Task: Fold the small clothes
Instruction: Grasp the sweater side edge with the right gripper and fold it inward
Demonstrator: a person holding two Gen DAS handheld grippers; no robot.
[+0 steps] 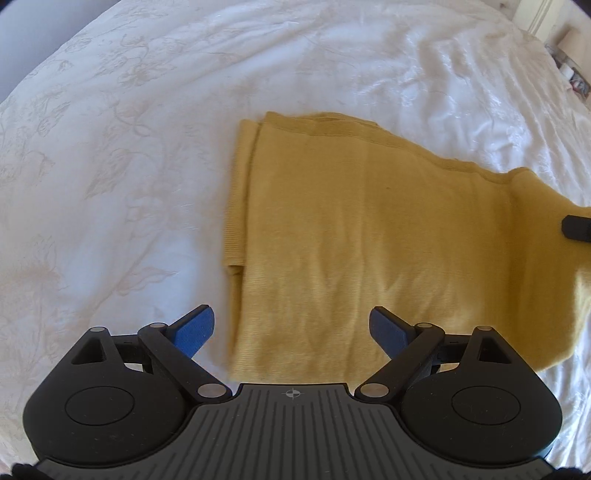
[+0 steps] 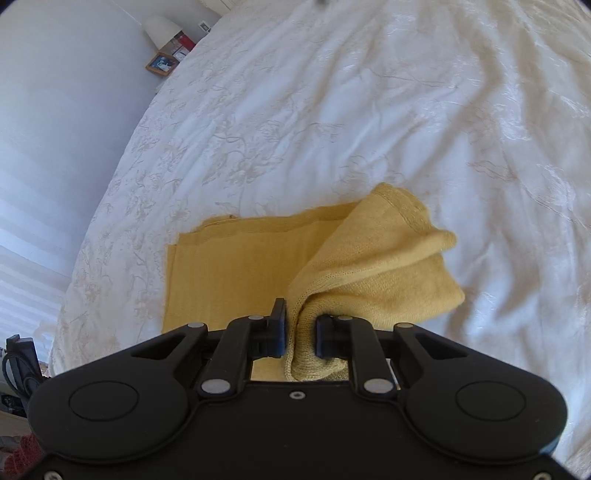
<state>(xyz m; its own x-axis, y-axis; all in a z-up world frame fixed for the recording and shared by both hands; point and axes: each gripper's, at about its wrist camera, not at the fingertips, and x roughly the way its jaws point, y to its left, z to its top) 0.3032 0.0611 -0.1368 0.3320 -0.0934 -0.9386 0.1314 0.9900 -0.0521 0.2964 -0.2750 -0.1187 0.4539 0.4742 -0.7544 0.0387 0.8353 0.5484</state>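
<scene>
A mustard-yellow knit garment lies partly folded on the white bedspread. My left gripper hovers above its near edge with the blue pads wide apart and nothing between them. In the right wrist view my right gripper is shut on a bunched edge of the same garment, lifting that side off the bed so it drapes in a fold. The flat part lies to the left of the lifted fold. A dark fingertip of the right gripper shows at the right edge of the left wrist view.
The embroidered white bedspread is wrinkled toward the far side. A lamp and a framed picture stand beyond the bed's far left edge. A white wall runs along the left side. Dark objects sit low beside the bed.
</scene>
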